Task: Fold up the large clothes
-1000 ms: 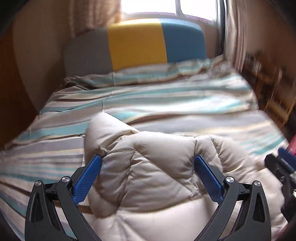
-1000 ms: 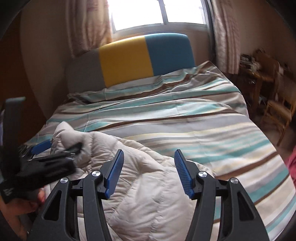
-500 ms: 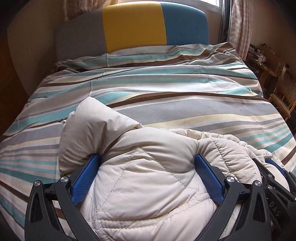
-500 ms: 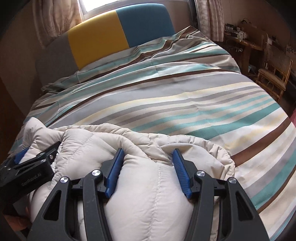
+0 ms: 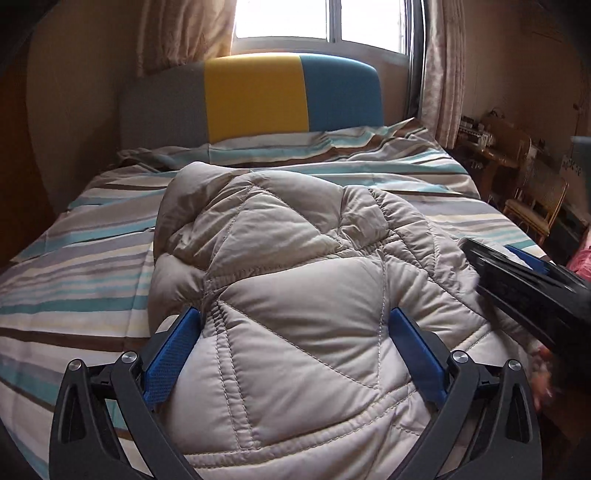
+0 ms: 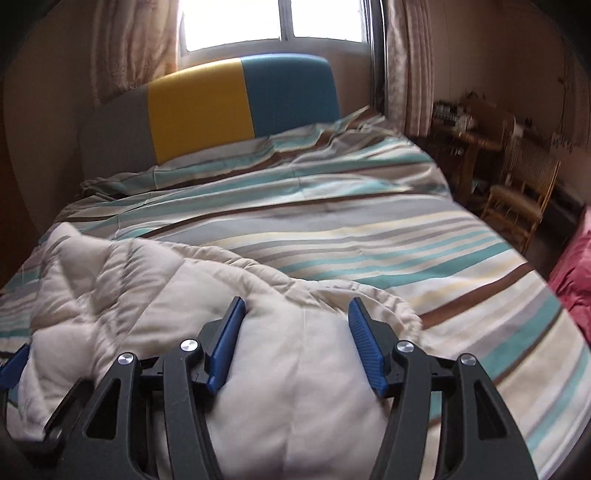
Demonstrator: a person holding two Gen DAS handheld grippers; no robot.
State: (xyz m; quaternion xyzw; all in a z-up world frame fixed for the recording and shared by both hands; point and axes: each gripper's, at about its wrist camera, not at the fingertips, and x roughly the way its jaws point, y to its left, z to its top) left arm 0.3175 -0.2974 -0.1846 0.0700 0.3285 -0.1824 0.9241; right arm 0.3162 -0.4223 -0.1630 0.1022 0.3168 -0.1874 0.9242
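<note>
A cream quilted puffer jacket lies bunched on the striped bed. My left gripper has its jaws wide apart, with a thick padded bulge of the jacket between the blue pads and touching both. My right gripper stands the same way on the jacket's right part, jaws apart with padding filling the gap. The right gripper's black body shows at the right edge of the left wrist view. A blue fingertip of the left gripper shows at the left edge of the right wrist view.
The bed has a grey, yellow and blue headboard under a window. A wooden chair and a cluttered wooden table stand to the right. A red cloth lies at the right bed edge.
Both wrist views have tilted up, so the window shows again. The jacket bulge has risen higher in the left view. Both grippers stay pressed into the jacket, jaws still apart.
</note>
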